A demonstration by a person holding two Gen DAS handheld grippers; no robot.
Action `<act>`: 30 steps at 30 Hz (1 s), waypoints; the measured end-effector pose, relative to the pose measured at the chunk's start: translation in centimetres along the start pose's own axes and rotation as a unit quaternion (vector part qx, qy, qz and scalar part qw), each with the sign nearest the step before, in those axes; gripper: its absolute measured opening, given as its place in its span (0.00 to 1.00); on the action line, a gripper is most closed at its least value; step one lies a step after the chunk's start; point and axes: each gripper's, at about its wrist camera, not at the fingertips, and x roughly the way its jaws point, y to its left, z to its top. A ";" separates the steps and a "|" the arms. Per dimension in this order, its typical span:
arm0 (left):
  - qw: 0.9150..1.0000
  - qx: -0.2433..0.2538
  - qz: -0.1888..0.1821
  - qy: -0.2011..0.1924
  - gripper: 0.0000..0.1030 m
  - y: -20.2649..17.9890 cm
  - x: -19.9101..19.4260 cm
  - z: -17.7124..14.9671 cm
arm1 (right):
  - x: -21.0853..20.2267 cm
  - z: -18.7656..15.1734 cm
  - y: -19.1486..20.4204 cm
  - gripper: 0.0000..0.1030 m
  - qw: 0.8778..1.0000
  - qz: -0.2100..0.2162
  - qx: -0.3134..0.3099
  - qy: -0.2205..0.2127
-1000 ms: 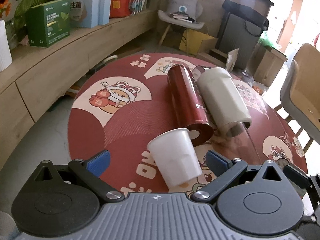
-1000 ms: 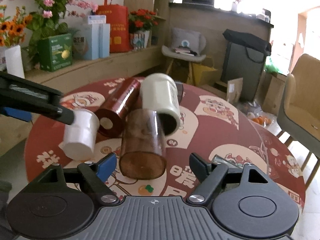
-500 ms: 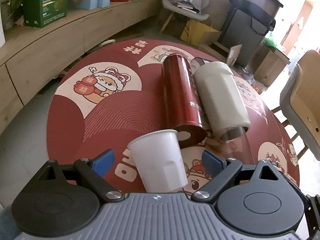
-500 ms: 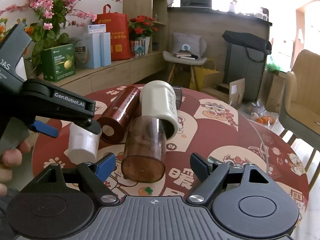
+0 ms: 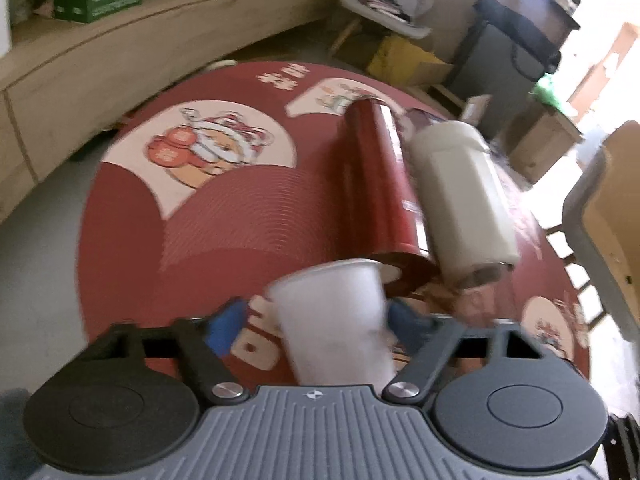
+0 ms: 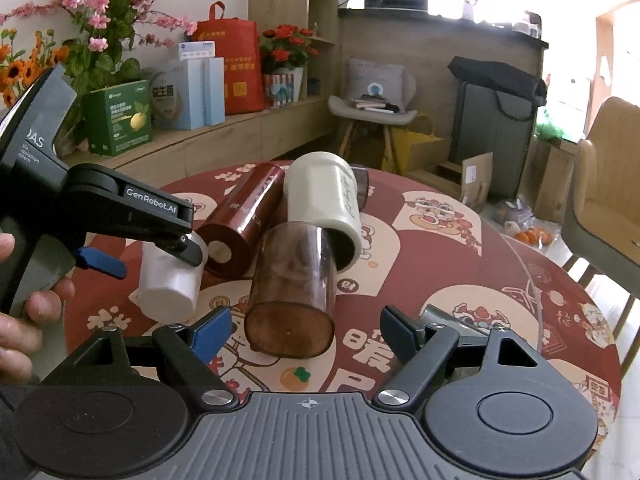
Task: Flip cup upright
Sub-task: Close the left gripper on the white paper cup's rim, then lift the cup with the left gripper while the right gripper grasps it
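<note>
A white paper cup (image 5: 334, 316) lies between the blue pads of my left gripper (image 5: 316, 326), mouth pointing away from the camera. The jaws stand wide, the right pad next to the cup, the left pad apart from it. In the right wrist view the cup (image 6: 170, 280) stands nearly vertical on the red round table (image 6: 440, 248), its closed base toward the camera, under the left gripper's fingers (image 6: 188, 248). My right gripper (image 6: 306, 330) is open and empty, just in front of a brown see-through cup (image 6: 294, 288) lying on its side.
A dark red cylinder (image 5: 376, 188) and a cream tumbler (image 5: 460, 200) lie side by side behind the white cup. A wooden shelf (image 6: 224, 140) with boxes and flowers runs along the left. A tan chair (image 6: 604, 200) stands at the right.
My left gripper has tilted further down and the white cup has turned from slanted to nearly vertical between its pads. The right gripper has stayed still.
</note>
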 end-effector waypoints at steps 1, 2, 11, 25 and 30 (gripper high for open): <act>1.000 0.007 0.003 0.006 0.61 -0.3 0.1 -0.1 | 0.0 0.0 0.0 0.77 1.000 0.000 0.000 0.000; 1.000 0.013 0.007 0.007 0.61 -0.6 0.0 -0.2 | 0.0 0.0 0.0 0.77 1.000 -0.001 0.000 0.000; 0.999 0.027 -0.009 0.026 0.60 -0.2 -1.9 -2.9 | -1.2 -0.1 -0.3 0.77 1.000 -0.015 0.003 0.005; 0.997 0.029 -0.051 0.059 0.62 -0.9 -2.0 -5.3 | -4.1 -2.1 -1.1 0.77 0.998 -0.033 0.035 0.035; 0.997 0.037 -0.065 0.025 0.81 -0.4 -3.9 -4.9 | -4.0 -2.3 -0.8 0.77 0.997 -0.022 0.050 0.050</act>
